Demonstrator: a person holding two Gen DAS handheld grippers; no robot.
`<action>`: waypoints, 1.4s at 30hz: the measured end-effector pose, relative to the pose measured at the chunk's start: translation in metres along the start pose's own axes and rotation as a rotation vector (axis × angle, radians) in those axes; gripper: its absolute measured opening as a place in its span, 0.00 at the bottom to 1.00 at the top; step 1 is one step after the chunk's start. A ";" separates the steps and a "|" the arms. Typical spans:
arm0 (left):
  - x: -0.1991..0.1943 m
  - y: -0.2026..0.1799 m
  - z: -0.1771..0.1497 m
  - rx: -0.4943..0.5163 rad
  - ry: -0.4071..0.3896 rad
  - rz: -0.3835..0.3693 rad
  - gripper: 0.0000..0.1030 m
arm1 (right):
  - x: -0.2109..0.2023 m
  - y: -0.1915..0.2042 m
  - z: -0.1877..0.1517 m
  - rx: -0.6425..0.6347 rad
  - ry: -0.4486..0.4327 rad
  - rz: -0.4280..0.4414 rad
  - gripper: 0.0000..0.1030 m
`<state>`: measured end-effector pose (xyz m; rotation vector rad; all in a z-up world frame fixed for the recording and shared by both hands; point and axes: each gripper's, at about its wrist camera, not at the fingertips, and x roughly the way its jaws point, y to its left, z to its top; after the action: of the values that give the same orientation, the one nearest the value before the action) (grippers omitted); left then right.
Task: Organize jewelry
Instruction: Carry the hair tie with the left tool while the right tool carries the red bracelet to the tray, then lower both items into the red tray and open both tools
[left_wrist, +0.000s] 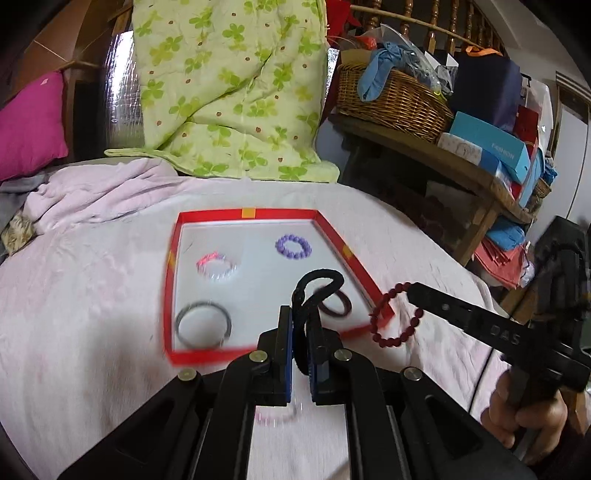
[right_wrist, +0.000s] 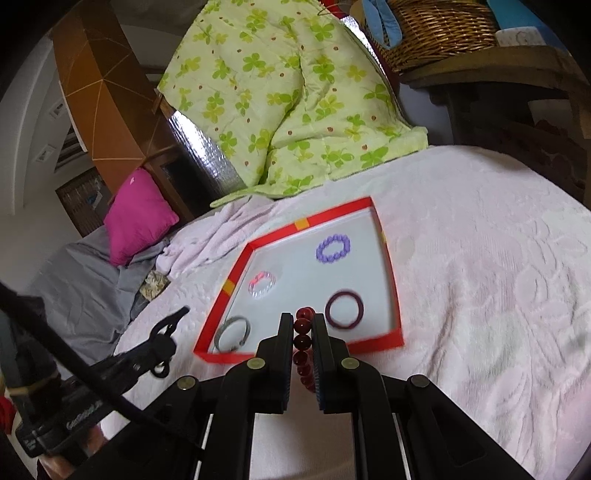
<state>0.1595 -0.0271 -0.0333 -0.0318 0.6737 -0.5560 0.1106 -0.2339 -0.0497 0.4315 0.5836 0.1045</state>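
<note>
A red-rimmed tray (left_wrist: 247, 213) (right_wrist: 301, 223) with a white floor lies on the pale pink bedspread. In it lie a purple bead bracelet (left_wrist: 293, 247) (right_wrist: 333, 250), a clear and pink bead bracelet (left_wrist: 216, 266) (right_wrist: 263, 284), a silver bangle (left_wrist: 203, 324) (right_wrist: 232, 334) and a maroon ring (left_wrist: 338, 303) (right_wrist: 344, 304). My left gripper (left_wrist: 301, 314) is shut on a black hair tie (left_wrist: 317, 282), held above the tray's near edge. My right gripper (right_wrist: 300, 319) is shut on a dark red bead bracelet (left_wrist: 395, 314) (right_wrist: 303, 332), which hangs over the tray's right corner.
A green clover quilt (left_wrist: 229, 88) is heaped behind the tray, beside a magenta pillow (left_wrist: 31, 125). A wooden shelf (left_wrist: 424, 151) with a wicker basket (left_wrist: 391, 96) and boxes stands to the right. Another pink bead bracelet (left_wrist: 275, 415) lies on the spread under my left gripper.
</note>
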 end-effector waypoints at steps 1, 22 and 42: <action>0.008 0.002 0.003 -0.008 0.006 -0.005 0.07 | 0.002 -0.001 0.006 0.003 -0.009 -0.002 0.10; 0.103 0.024 0.012 -0.065 0.170 0.033 0.07 | 0.138 -0.018 0.068 0.159 0.166 0.094 0.10; 0.046 0.066 0.012 -0.090 0.088 0.221 0.56 | 0.112 -0.028 0.068 0.149 0.150 0.012 0.18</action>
<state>0.2278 0.0048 -0.0642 -0.0166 0.7766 -0.3158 0.2406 -0.2598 -0.0677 0.5754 0.7390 0.1059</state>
